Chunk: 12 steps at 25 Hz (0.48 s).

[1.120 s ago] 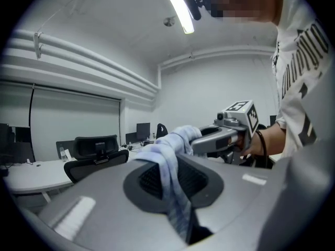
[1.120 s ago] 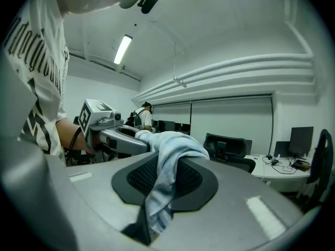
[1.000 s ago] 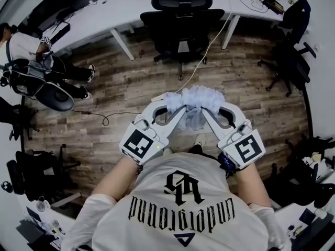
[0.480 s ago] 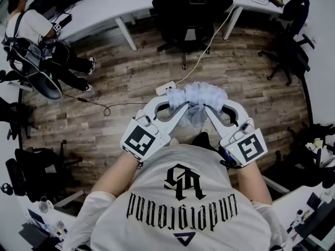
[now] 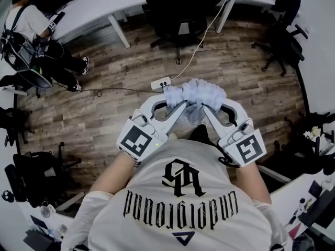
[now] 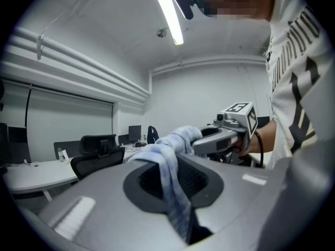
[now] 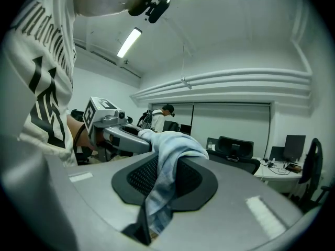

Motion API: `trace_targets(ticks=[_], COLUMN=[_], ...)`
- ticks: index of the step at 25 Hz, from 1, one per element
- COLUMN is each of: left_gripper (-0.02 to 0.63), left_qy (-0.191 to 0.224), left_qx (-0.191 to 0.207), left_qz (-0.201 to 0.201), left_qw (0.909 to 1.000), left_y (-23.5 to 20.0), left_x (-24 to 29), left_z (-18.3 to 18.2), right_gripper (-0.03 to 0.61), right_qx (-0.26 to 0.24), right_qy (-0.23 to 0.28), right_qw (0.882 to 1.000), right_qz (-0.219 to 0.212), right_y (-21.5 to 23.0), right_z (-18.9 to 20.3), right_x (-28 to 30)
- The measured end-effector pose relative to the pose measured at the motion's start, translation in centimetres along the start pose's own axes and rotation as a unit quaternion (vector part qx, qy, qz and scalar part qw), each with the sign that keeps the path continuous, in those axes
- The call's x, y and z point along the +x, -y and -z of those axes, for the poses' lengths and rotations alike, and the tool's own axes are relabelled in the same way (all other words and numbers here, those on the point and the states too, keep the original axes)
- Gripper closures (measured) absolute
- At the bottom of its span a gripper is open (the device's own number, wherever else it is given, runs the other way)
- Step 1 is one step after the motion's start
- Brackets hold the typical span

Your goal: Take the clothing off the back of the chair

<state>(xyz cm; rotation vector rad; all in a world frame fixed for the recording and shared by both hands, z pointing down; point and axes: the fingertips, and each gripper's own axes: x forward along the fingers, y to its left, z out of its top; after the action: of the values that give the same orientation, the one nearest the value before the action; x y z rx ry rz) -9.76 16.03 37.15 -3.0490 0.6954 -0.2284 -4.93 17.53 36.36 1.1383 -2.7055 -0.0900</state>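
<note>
The pale blue clothing [image 5: 196,94] is bunched up in mid-air right in front of the person, above the wooden floor [image 5: 104,119] and well apart from any chair. The left gripper [image 5: 178,105] and the right gripper [image 5: 208,107] each have a fold of it. In both gripper views the jaws are squeezed nearly together with fabric pinched between them and a tail hanging down. So I'd say the "off the chair" part is basically done. The black office chair [image 5: 180,7] up by the white desk [image 5: 99,9] has nothing draped on its back that I can see (can't say it's the same chair, though). What's left is probably just carrying it somewhere or putting it down.

Around it: a power strip [image 5: 160,82] with a cable lies on the floor just ahead, which could trip someone. Another dark chair [image 5: 282,35] sits at the right, and a seated person [image 5: 26,27] is far off to the left. Nothing is directly in the way of the cloth.
</note>
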Motion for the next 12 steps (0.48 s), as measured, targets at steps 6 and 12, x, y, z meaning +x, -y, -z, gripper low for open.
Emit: trace_targets(ticks=[6, 12], left_gripper=[0.532, 0.532], left_qy=[0.0, -0.003], left_qx=[0.008, 0.003], left_qz=[0.009, 0.014], left_qw=[0.9999, 0.9999], left_y=[0.7, 1.4], left_x=[-0.2, -0.4], left_z=[0.0, 0.2], right_gripper=[0.511, 0.512], right_qx=[-0.002, 0.002], right_qy=[0.001, 0.0], right_qw=[1.0, 1.0], right_qz=[0.004, 0.008], right_y=[-0.6, -1.1], right_z=[0.0, 0.1], right_x=[-0.6, -1.2])
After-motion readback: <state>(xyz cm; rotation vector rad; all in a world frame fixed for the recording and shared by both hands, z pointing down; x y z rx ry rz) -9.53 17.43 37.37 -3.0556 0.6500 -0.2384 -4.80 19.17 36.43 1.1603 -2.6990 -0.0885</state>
